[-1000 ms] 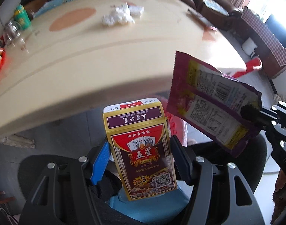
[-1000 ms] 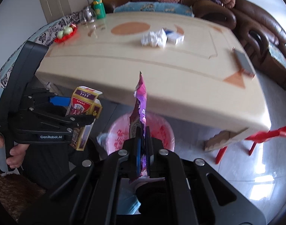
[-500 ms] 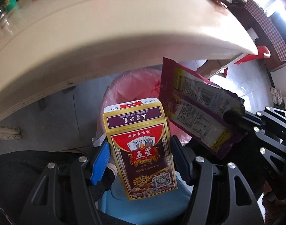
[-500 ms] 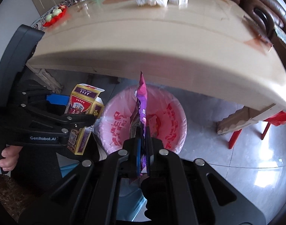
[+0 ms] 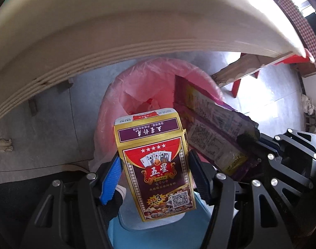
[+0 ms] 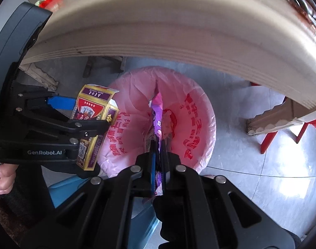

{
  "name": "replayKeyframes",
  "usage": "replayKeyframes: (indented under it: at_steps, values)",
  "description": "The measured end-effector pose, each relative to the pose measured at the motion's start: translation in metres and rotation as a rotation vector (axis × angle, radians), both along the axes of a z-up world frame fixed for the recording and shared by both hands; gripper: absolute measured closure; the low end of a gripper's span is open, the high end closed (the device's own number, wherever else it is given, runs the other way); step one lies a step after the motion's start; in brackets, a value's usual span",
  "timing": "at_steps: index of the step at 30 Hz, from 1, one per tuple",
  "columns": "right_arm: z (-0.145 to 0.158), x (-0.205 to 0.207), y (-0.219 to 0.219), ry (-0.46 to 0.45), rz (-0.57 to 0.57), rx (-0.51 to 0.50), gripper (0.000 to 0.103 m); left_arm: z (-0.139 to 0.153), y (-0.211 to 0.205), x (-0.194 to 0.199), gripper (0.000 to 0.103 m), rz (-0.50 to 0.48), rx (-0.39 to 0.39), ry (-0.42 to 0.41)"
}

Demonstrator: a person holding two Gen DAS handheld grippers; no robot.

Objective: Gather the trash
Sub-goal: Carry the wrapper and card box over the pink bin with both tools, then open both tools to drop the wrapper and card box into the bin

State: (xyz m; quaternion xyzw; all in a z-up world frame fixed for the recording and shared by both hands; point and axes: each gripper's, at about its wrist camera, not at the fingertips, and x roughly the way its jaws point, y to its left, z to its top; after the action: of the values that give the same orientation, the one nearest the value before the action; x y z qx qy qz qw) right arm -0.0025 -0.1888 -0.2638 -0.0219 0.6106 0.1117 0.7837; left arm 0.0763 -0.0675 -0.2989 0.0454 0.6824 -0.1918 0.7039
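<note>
My left gripper (image 5: 154, 166) is shut on a gold and maroon playing-card box (image 5: 158, 161), held upright just above the near rim of a bin lined with a pink bag (image 5: 141, 78). The right wrist view shows the same card box (image 6: 91, 124) at the left, over the bin's left rim (image 6: 207, 112). Pinched edge-on in my right gripper (image 6: 158, 143) is a purple snack wrapper (image 6: 157, 112), hanging over the middle of the bin. The wrapper (image 5: 211, 132) also shows in the left wrist view, to the right of the box.
The beige table edge (image 6: 178, 33) arches low over the bin. A red stool leg (image 6: 270, 139) and a carved table foot (image 6: 267, 120) stand on the grey tiles to the right. A person's hand (image 6: 4, 176) grips the left tool. Something light blue (image 5: 158, 234) lies below me.
Both grippers have sunk from table-top height to below the table edge, down over the pink-lined bin. Each keeps hold of its item.
</note>
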Motion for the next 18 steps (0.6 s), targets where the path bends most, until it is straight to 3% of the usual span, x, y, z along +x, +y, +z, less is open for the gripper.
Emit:
replayKeyframes:
  at_steps: [7,14,16,18]
  values:
    - [-0.022,0.009,-0.001,0.037,-0.004,-0.004,0.097,-0.03,-0.005,0.003,0.04,0.0,0.002,0.04]
    - [-0.025,0.016,-0.002,0.033,-0.006,0.0,0.096,-0.041,0.001,0.007,0.034,0.017,0.005,0.049]
    - [-0.025,0.017,-0.004,0.032,-0.01,0.001,0.089,-0.036,-0.002,0.01,0.033,0.015,0.019,0.038]
    - [-0.023,0.017,-0.004,0.016,-0.016,-0.005,0.068,-0.035,-0.002,0.011,0.031,0.01,0.025,0.028]
